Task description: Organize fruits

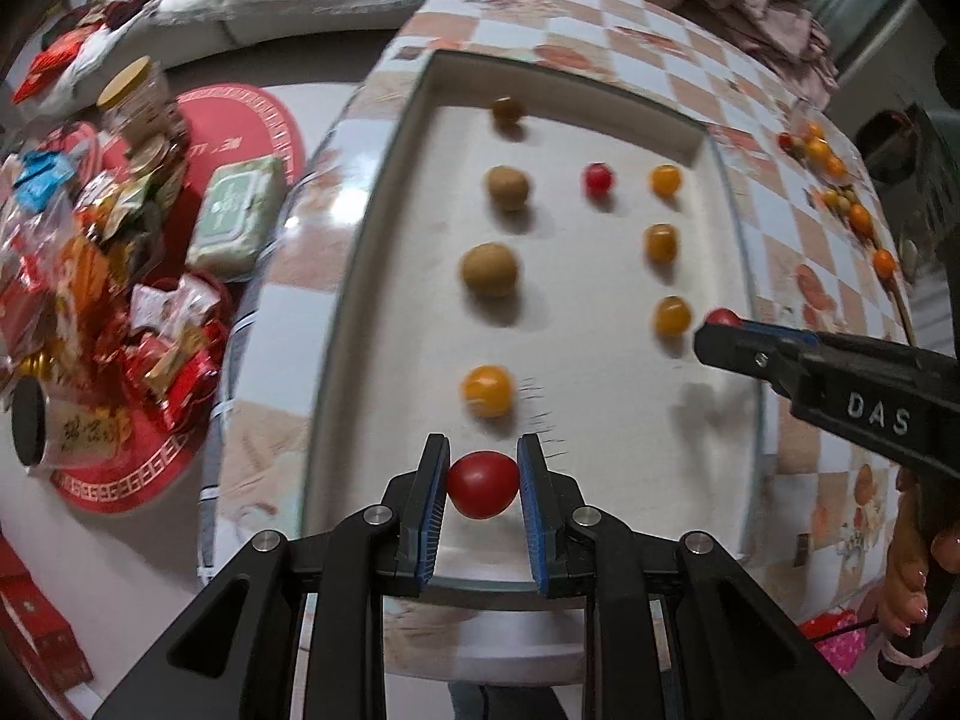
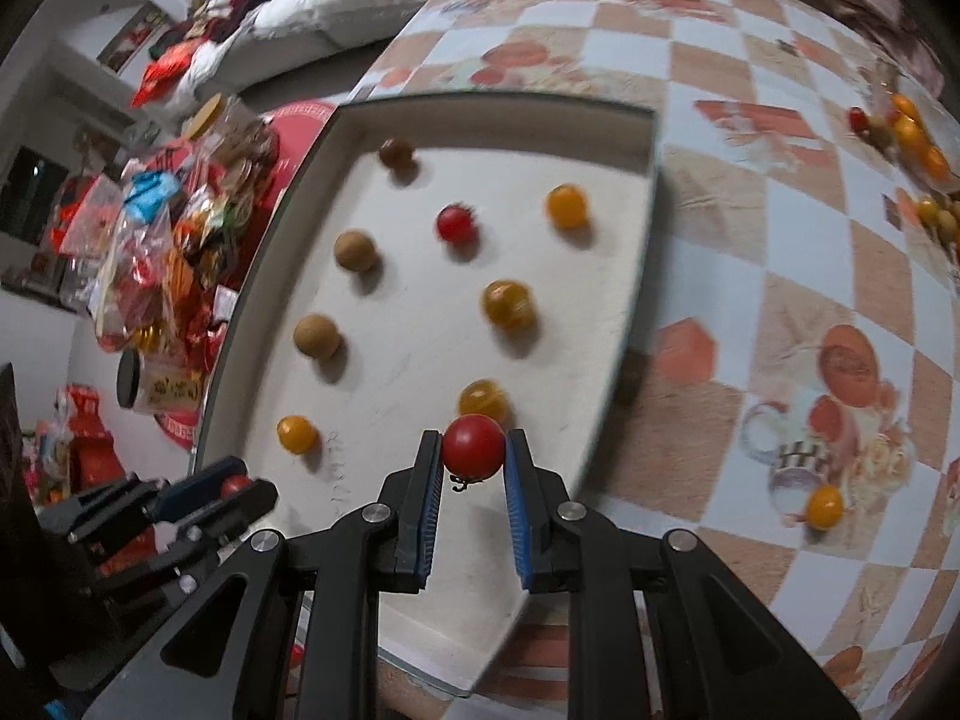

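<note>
Red, round, no long axis to speak of: one cherry tomato (image 1: 483, 485) pinched in left tongs (image 1: 483, 483), another red tomato (image 2: 474, 445) pinched in right tongs (image 2: 473, 450), both above near end of white tray (image 1: 600, 420). Lone red fruit (image 1: 598, 178) placed mid-tray, far end; middle column otherwise bare, left tongs nearer. Loose fruit pile (image 2: 906, 132) on checked surface (image 2: 720, 276) clearer from right view.

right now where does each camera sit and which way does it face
Left wrist: rides the left gripper, looking steeply down its fingers at the white tray; its jaws clamp a red tomato; the right gripper and a hand show at right.
Right wrist: rides the right gripper, looking down at the tray from its other side; its jaws clamp another red tomato; the left gripper shows at lower left.
Shared: the tray's rows of fruit, the checked tablecloth.
</note>
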